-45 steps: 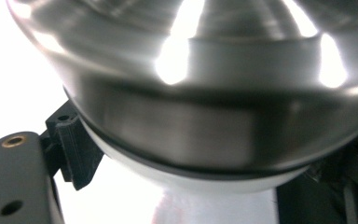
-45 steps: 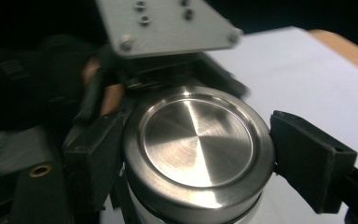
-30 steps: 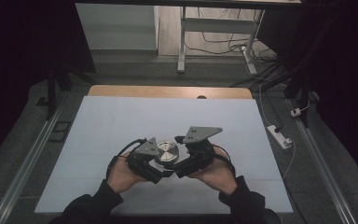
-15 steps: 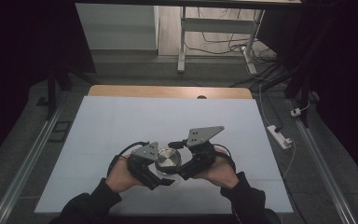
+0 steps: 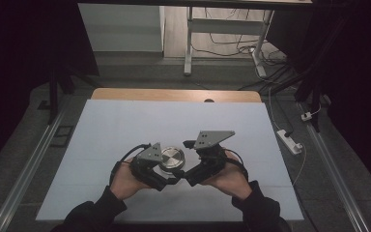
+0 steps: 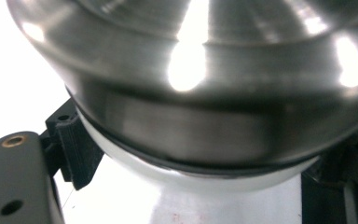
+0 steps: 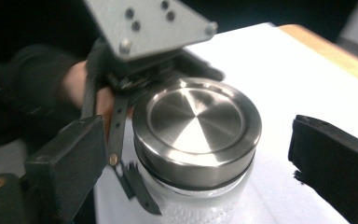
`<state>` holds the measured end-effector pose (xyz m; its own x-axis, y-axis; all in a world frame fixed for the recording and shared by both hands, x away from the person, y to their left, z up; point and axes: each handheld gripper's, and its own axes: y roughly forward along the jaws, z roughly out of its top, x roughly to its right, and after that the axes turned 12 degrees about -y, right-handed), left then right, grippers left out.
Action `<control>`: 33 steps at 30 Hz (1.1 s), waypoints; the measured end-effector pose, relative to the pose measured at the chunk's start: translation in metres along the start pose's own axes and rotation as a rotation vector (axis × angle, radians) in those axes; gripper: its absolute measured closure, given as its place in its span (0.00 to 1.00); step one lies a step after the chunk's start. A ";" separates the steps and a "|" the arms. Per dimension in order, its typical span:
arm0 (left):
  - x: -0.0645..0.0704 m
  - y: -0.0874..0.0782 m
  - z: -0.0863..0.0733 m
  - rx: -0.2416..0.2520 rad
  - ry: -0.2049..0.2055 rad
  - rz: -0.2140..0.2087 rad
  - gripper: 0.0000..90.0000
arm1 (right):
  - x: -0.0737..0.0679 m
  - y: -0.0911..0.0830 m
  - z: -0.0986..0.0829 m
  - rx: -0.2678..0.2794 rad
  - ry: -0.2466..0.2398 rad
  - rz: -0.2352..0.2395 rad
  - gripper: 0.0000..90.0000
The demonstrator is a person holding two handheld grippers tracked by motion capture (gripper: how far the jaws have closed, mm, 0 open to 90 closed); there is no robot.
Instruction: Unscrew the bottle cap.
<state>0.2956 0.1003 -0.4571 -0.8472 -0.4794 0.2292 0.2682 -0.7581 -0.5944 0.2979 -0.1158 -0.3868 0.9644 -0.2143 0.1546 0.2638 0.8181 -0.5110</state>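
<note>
Left gripper [image 5: 171,180] clamps the glass jar [image 7: 200,205] low on its body, just under the steel lid [image 5: 172,157]; right gripper [image 7: 200,172] hangs wide, jaws flanking that lid without touching. Polished metal looks slippery, the glass heavy and breakable, so grip the lid's straight rim squarely

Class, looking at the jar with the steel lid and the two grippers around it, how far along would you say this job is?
Done: both grippers are at the glass jar on the white table. In hand: the left gripper is close up against the jar below its steel lid; the right gripper is open, its jaws either side of the lid, not touching it. Left: the lid sits on the jar, so closing on it and probably unscrewing it.
</note>
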 end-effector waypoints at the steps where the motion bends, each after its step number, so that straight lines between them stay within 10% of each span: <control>1: 0.001 0.000 0.000 0.000 -0.003 0.010 0.17 | -0.005 0.006 0.002 -0.006 0.029 -0.053 0.09; 9: 0.006 0.001 0.002 -0.014 0.014 -0.002 0.17 | -0.019 0.018 0.003 -0.031 -0.024 -0.122 0.21; 14: 0.007 -0.002 0.002 -0.018 0.088 -0.160 0.17 | -0.009 0.009 0.000 0.023 -0.049 0.039 0.22; 18: 0.014 -0.001 0.002 -0.031 0.164 -0.267 0.17 | 0.005 0.002 -0.009 0.113 -0.074 0.289 0.22; 22: 0.016 0.002 0.002 -0.030 0.164 -0.281 0.17 | 0.011 0.002 -0.016 0.154 -0.076 0.382 0.21; 29: 0.005 -0.004 0.004 0.003 0.015 0.014 0.17 | 0.000 -0.009 0.002 0.031 -0.050 0.065 0.12; 33: 0.006 -0.002 0.003 0.012 -0.019 0.042 0.17 | -0.010 -0.001 0.006 0.011 -0.032 -0.040 0.14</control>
<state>0.2918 0.0972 -0.4524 -0.8263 -0.5191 0.2186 0.3089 -0.7421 -0.5949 0.2877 -0.1109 -0.3826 0.9521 -0.2296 0.2021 0.3016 0.8154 -0.4942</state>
